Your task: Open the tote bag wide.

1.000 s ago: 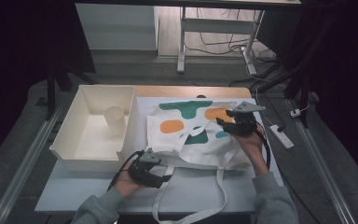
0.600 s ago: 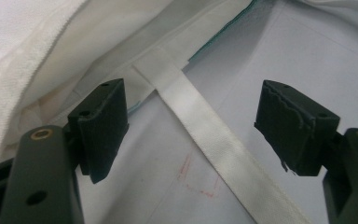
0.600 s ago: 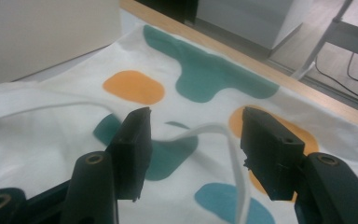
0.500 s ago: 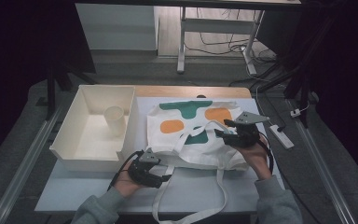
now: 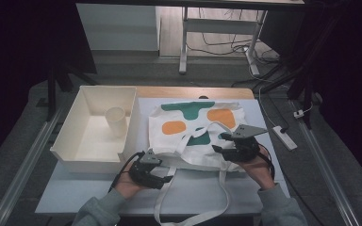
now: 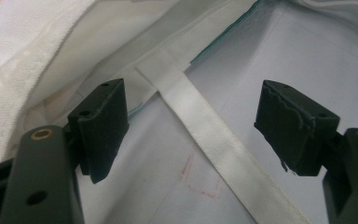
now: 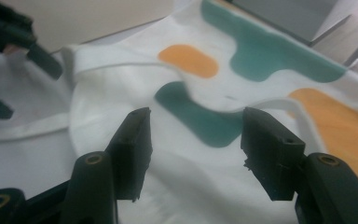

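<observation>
In the middle of the frame, both the left gripper [image 5: 166, 173] and right gripper [image 5: 221, 143] were open and empty at the tote bag [image 5: 195, 127].

The tote bag [image 5: 195, 129] lies on the table [image 5: 202, 193] right of the tray [image 5: 66, 146], a cup [image 5: 115, 121] standing inside that tray.
</observation>
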A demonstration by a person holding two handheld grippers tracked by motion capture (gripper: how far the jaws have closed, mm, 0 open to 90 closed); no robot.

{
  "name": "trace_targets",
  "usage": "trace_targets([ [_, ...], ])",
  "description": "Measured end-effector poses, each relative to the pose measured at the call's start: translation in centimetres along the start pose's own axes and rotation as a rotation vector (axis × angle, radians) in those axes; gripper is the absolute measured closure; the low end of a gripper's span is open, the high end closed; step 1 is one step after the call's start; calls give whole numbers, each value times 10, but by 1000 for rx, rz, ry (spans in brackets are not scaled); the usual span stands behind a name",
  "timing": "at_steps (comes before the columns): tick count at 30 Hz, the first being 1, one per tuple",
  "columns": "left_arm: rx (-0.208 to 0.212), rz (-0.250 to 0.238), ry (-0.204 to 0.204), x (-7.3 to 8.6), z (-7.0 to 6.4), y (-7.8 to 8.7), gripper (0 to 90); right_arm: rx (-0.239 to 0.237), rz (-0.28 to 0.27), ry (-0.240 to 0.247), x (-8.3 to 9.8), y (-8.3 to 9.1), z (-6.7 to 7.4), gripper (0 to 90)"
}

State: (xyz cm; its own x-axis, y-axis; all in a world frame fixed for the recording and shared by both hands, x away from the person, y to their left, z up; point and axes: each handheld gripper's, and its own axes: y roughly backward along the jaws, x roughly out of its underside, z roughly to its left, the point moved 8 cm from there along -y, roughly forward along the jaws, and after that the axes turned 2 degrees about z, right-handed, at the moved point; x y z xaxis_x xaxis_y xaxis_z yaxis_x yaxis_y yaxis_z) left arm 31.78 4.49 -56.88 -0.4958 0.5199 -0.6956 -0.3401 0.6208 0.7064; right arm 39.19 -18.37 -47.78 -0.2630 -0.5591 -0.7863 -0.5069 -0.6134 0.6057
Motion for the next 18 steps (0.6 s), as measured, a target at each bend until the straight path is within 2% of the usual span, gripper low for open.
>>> trace_targets([
  [4, 0, 1, 1, 0, 0, 0, 253, -44, 44, 34, 4, -8, 17, 411],
  [11, 0, 3, 1, 1, 1, 0, 252, -89, 81, 68, 8, -15, 34, 386],
  [18, -2, 2, 0, 1, 1, 0, 252, -104, 121, 108, 12, -21, 45, 355],
])
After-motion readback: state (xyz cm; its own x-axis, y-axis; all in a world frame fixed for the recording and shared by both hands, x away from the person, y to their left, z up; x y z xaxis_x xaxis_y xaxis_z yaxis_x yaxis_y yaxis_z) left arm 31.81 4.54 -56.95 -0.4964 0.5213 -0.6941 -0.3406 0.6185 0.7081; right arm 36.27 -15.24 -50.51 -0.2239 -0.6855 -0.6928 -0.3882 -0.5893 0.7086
